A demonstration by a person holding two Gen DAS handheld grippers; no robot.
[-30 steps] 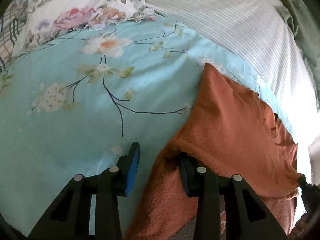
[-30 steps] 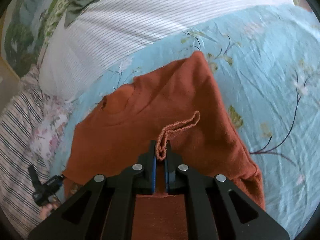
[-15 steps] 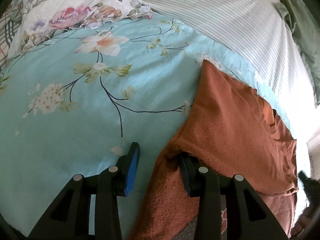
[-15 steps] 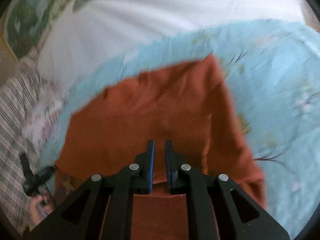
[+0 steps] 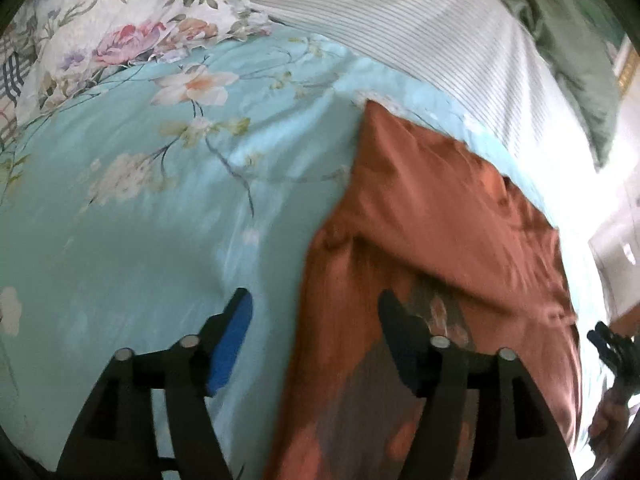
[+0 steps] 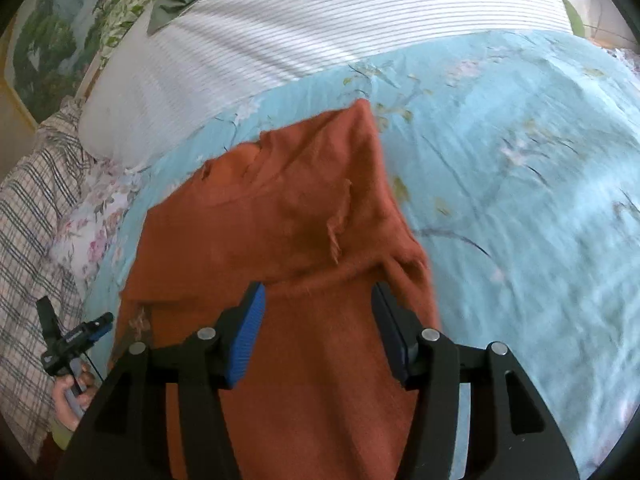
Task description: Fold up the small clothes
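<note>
A rust-orange knit garment (image 6: pixel 280 240) lies partly folded on the light blue floral bedspread (image 6: pixel 520 200); it also shows in the left wrist view (image 5: pixel 432 216). My right gripper (image 6: pixel 318 332) is open and empty above the garment's near part, a loose knit loop (image 6: pixel 338 224) lying just ahead of it. My left gripper (image 5: pixel 316 332) is open and empty, straddling the garment's left edge, one finger over the bedspread (image 5: pixel 140 220), the other over the cloth. The other gripper shows small at each view's edge (image 6: pixel 72 340).
A white striped pillow (image 6: pixel 320 32) lies behind the garment, with a green cushion (image 5: pixel 572 40) beyond it. A pink floral pillow (image 5: pixel 120 12) and a plaid cloth (image 6: pixel 28 220) lie at the sides.
My right gripper has opened and let go of the garment's knit loop, which now lies on the folded cloth. My left gripper stays open and has pulled back slightly.
</note>
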